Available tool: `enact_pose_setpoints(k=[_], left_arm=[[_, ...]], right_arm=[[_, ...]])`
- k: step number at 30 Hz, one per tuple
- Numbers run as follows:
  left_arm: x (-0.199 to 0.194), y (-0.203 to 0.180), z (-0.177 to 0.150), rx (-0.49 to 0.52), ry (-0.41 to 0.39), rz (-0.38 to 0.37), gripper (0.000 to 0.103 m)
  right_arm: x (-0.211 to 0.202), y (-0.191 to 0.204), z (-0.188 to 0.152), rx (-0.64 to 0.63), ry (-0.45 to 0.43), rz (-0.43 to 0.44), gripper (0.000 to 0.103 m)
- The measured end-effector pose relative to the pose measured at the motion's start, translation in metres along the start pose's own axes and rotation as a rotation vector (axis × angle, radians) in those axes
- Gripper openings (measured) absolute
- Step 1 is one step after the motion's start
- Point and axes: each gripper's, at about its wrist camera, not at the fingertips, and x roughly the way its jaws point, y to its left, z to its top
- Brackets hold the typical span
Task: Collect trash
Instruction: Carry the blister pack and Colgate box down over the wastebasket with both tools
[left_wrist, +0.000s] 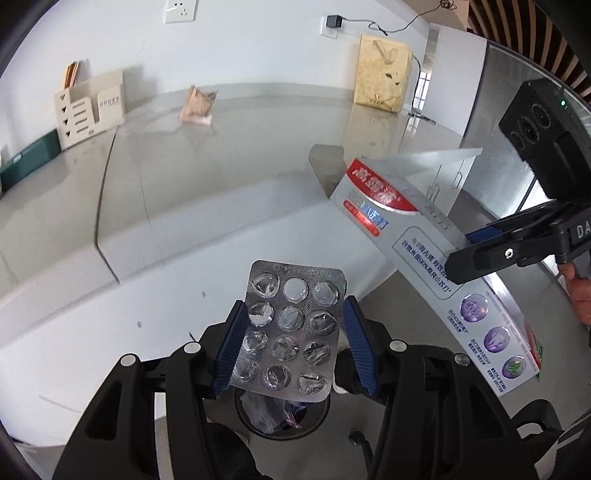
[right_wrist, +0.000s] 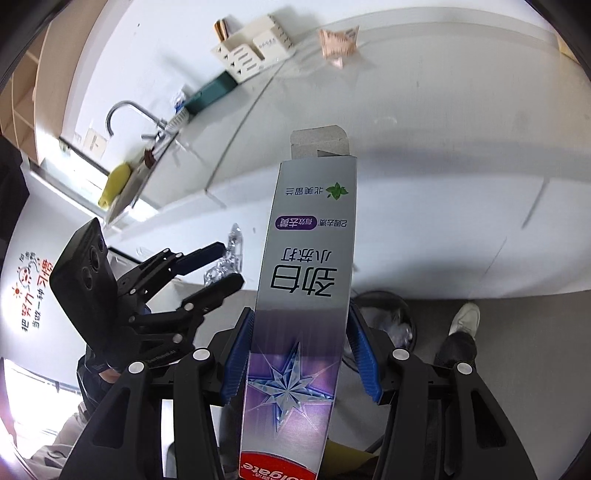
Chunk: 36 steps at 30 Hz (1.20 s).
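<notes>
My left gripper (left_wrist: 295, 304) is shut on a silver blister pack (left_wrist: 291, 328) with mostly emptied pockets, its blue pads pressing both long edges. Just beneath the pack is a black trash bin (left_wrist: 242, 413) lined with a bag. At the right edge, my right gripper (left_wrist: 461, 251) clamps a long silver toothpaste box (left_wrist: 413, 236). In the right wrist view the same toothpaste box (right_wrist: 314, 229) stands between the pads of my right gripper (right_wrist: 300, 310), open flap away from me. My left gripper (right_wrist: 231, 264) holds the blister pack (right_wrist: 231, 251) at the left. The trash bin (right_wrist: 384, 297) lies behind the box.
A pale counter (left_wrist: 221, 166) carries a pink crumpled packet (left_wrist: 195, 107), a beige organiser (left_wrist: 88, 107), a green box (left_wrist: 29, 158) and a paper bag (left_wrist: 380, 74). A sink with a faucet (right_wrist: 122, 110) and yellow cloth (right_wrist: 114, 182) lies left. A person's shoe (right_wrist: 465, 317) stands by the bin.
</notes>
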Motion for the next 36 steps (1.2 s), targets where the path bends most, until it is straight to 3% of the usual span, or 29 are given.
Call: enact_pose_setpoints(k=[10, 18, 28, 36], left_arm=[[0.04, -0.021, -0.077, -0.094, 0.114, -0.002, 0.054], [0.094, -0.008, -0.124, -0.181, 0.226, -0.035, 0.053], [0.192, 0.022, -0.177, -0.257, 0.355, -0.002, 0.054], [0.286, 0.053, -0.222, -0.296, 0.47, 0.015, 0.053]], right_arm=[[0.055, -0.018, -0.057, 0.044, 0.103, 0.018, 0.054], [0.133, -0.048, -0.067, 0.11, 0.201, 0.005, 0.054], [0.246, -0.094, -0.084, 0.111, 0.283, -0.041, 0.054], [0.345, -0.132, -0.101, 0.177, 0.397, -0.075, 0.053]])
